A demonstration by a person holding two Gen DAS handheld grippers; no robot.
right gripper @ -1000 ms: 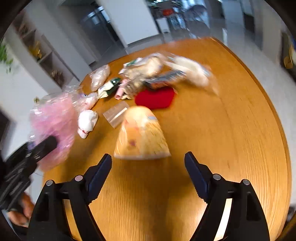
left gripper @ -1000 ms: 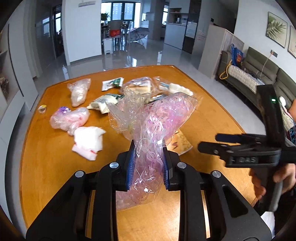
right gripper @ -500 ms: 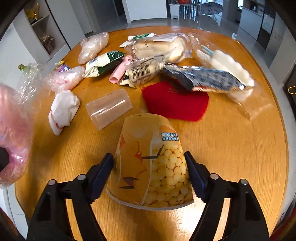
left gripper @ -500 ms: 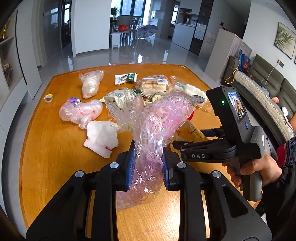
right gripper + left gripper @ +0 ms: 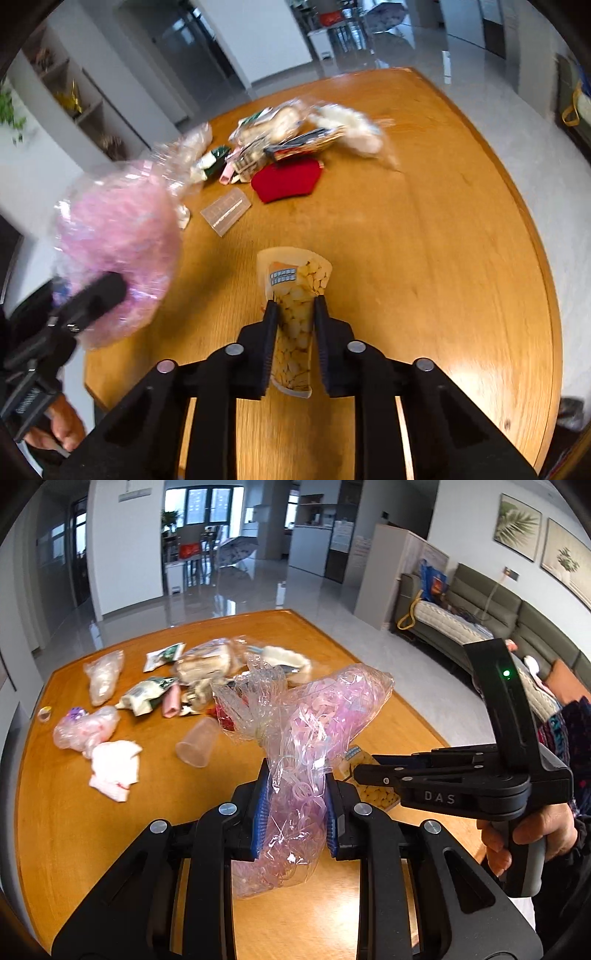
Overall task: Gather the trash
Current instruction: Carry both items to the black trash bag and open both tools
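Note:
My left gripper [image 5: 293, 781] is shut on a clear bag of pink shreds [image 5: 314, 731] and holds it above the wooden table [image 5: 74, 830]. The bag also shows at the left of the right wrist view [image 5: 118, 243]. My right gripper [image 5: 295, 306] is shut on a squashed yellow popcorn cup [image 5: 295, 295], lifted a little off the table [image 5: 424, 240]. In the left wrist view the right gripper [image 5: 365, 771] is at the right, with the cup [image 5: 365, 786] between its fingers.
Loose trash lies at the far side: a clear plastic cup [image 5: 195, 742], a white crumpled cloth [image 5: 114, 771], pink bags [image 5: 85, 729], snack wrappers [image 5: 147, 694], a red cloth [image 5: 288, 181] and bread bags [image 5: 280, 122]. A sofa [image 5: 498, 627] stands right of the table.
My right gripper closed on the popcorn cup, squashing it, and lifted it back from the pile. My left gripper kept its hold on the pink bag.

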